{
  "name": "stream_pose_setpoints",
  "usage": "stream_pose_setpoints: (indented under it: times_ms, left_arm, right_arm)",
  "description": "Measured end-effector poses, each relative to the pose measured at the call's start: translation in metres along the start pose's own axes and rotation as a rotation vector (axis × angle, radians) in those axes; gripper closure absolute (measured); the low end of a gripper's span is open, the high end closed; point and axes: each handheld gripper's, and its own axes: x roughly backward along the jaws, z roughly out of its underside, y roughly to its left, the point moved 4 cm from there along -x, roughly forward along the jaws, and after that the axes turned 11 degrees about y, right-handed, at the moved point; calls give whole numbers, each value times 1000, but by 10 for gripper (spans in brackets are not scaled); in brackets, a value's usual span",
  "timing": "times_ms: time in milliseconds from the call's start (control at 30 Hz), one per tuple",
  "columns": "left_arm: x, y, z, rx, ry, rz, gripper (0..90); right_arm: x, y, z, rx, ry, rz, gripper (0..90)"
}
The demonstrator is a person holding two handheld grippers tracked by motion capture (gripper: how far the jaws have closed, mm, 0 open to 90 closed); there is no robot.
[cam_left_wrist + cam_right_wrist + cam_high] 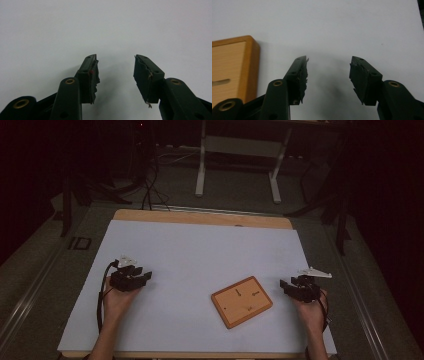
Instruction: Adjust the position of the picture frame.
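Near the left edge of the desk (200, 245), the person's left hand (116, 301) held the left gripper (145, 277) low over the white desk surface, its jaws pointing toward the middle of the desk. In the left gripper view its jaws stood apart with nothing but bare white surface between them. Right of the desk's centre, toward the front edge, a flat wooden board (241, 301) with a raised orange-brown rim lay at an angle, showing a few small dark slots. Near the right edge, the right hand (312, 310) held the right gripper (283, 285), aimed at the board and just beside it. In the right gripper view its jaws also stood apart and empty, the board's corner (234, 67) lying off to their left, untouched.
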Motion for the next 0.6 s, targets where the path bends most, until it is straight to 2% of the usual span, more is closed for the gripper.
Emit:
stream_pose_setpoints:
  times_ms: [200, 367, 467, 567, 600]
  left_arm:
    - [0, 1, 0, 3, 5, -3, 530]
    - [0, 2, 1, 10, 15, -2, 529]
    - [0, 1, 2, 7, 15, -1, 526]
    - [-1, 1, 2, 5, 22, 0, 525]
    - [-2, 0, 2, 3, 26, 0, 524]
  right_arm:
    - [1, 9, 1, 19, 10, -29, 511]
    - [1, 17, 0, 36, 13, -82, 540]
    - [5, 27, 0, 82, 16, -116, 576]
    - [8, 32, 1, 107, 13, -128, 603]
    - [11, 37, 2, 129, 15, -147, 626]
